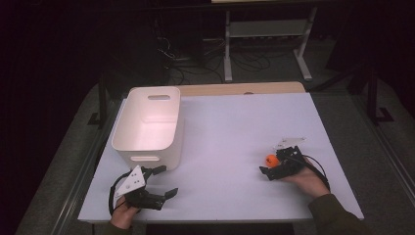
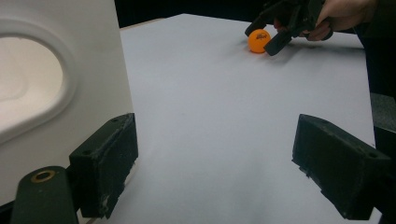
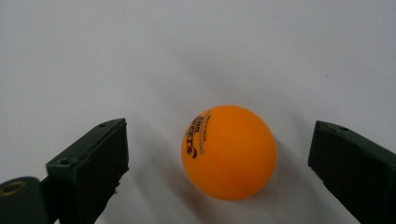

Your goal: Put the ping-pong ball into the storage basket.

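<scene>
Your right tool (image 1: 273, 164) sits low over the desk (image 1: 230, 142) on its right side, its two blocky black jaws spread with the orange ball (image 1: 270, 159) between them and clear space on either side, so neither pad presses on it. In the right gripper view the ball (image 3: 228, 151) is a smooth, matte sphere with small black printed lettering down its left face, resting on the pale, even desk surface and throwing a soft shadow beneath. The jaw pads look like dull, slightly scuffed rubber blocks with squared edges. Your left tool (image 1: 164, 180) rests near the front left corner of the desk, jaws spread wide and holding nothing, with its grey three-cornered plate on top. Just beyond it stands the white bin (image 1: 147, 127), a smooth plastic tub with rounded corners, a rolled rim and an oval handle slot in each end wall. In the left gripper view the bin wall (image 2: 60, 84) rises just beside the left jaw, and the ball (image 2: 259, 40) lies well across the desk.
</scene>
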Action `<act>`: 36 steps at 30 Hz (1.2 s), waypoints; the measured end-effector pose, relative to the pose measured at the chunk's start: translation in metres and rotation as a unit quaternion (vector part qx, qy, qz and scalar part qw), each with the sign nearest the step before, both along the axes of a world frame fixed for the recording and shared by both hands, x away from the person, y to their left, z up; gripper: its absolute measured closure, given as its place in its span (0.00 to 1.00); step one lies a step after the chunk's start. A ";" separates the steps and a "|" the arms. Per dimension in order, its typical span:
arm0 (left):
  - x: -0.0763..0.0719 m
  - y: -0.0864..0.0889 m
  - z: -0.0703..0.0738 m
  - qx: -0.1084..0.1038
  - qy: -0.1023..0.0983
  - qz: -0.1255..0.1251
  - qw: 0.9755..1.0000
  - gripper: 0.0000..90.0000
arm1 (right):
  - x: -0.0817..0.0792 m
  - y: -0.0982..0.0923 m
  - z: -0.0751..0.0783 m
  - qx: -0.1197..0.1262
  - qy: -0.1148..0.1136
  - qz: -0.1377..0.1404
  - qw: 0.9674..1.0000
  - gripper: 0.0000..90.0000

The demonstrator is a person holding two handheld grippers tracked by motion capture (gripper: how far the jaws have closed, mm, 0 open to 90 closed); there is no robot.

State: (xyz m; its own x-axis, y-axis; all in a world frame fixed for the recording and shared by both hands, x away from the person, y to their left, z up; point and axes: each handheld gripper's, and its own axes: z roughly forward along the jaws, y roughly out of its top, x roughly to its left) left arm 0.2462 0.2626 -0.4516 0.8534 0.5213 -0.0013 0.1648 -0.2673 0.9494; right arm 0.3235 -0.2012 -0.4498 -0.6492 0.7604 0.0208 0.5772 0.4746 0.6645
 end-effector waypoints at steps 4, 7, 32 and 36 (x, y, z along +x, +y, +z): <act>0.000 0.000 0.000 0.000 0.000 0.000 1.000 0.16 | 0.000 -0.001 0.000 -0.001 0.001 0.000 1.000 0.09; 0.000 0.000 0.000 0.000 0.000 0.000 1.000 0.16 | 0.000 -0.001 0.000 0.000 0.002 0.001 1.000 0.12; 0.000 0.000 0.000 0.001 0.000 -0.001 1.000 0.16 | 0.000 -0.003 0.001 0.006 0.000 0.005 1.000 0.33; 0.000 0.000 0.000 0.000 0.000 -0.001 1.000 0.16 | 0.000 -0.003 0.001 0.005 -0.002 0.004 1.000 0.37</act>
State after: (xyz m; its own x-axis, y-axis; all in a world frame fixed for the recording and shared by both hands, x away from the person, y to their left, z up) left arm 0.2463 0.2623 -0.4517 0.8540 0.5202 -0.0009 0.1643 -0.2681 0.9493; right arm 0.3231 -0.2044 -0.4486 -0.6553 0.7550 0.0255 0.5706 0.4725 0.6717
